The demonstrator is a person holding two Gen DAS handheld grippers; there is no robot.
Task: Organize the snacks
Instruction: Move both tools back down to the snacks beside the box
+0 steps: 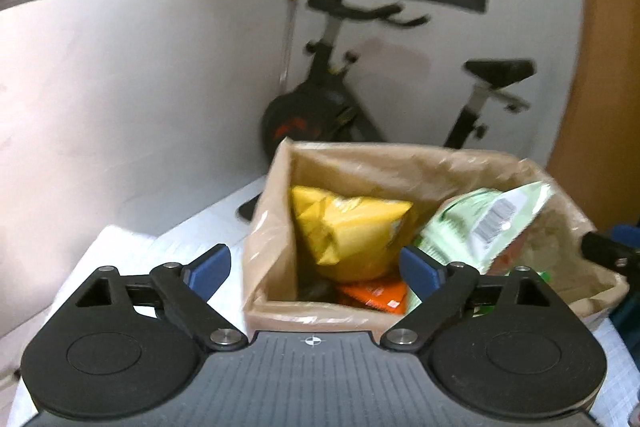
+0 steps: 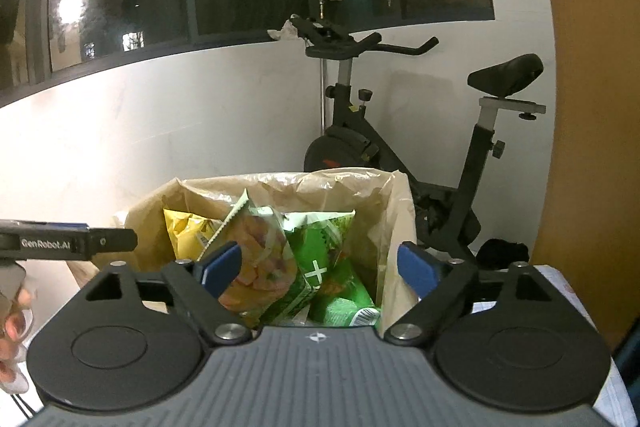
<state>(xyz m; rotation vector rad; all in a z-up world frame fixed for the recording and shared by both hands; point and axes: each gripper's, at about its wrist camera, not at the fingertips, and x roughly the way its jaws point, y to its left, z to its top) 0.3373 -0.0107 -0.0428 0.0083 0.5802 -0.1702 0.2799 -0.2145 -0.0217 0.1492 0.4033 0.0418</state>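
Observation:
A brown paper bag [image 1: 272, 203] stands open on the table just ahead of my left gripper [image 1: 316, 265], which is open with nothing pinched between its blue pads. Inside lie a yellow snack bag [image 1: 348, 227], a pale green packet with a barcode [image 1: 480, 223] and an orange packet [image 1: 372, 297] at the bottom. My right gripper [image 2: 320, 267] is open over the near rim of the same bag [image 2: 400, 211]. Past its pads sit an orange-filled clear packet [image 2: 260, 259], green packets [image 2: 332, 259] and the yellow bag [image 2: 188, 231]. No pad presses on them.
A black exercise bike [image 2: 400, 147] stands behind the bag against a white wall, under a dark window. A wooden panel [image 2: 592, 107] rises on the right. The table's white cloth [image 1: 120, 255] spreads left of the bag. A hand [image 2: 12, 327] shows at the left edge.

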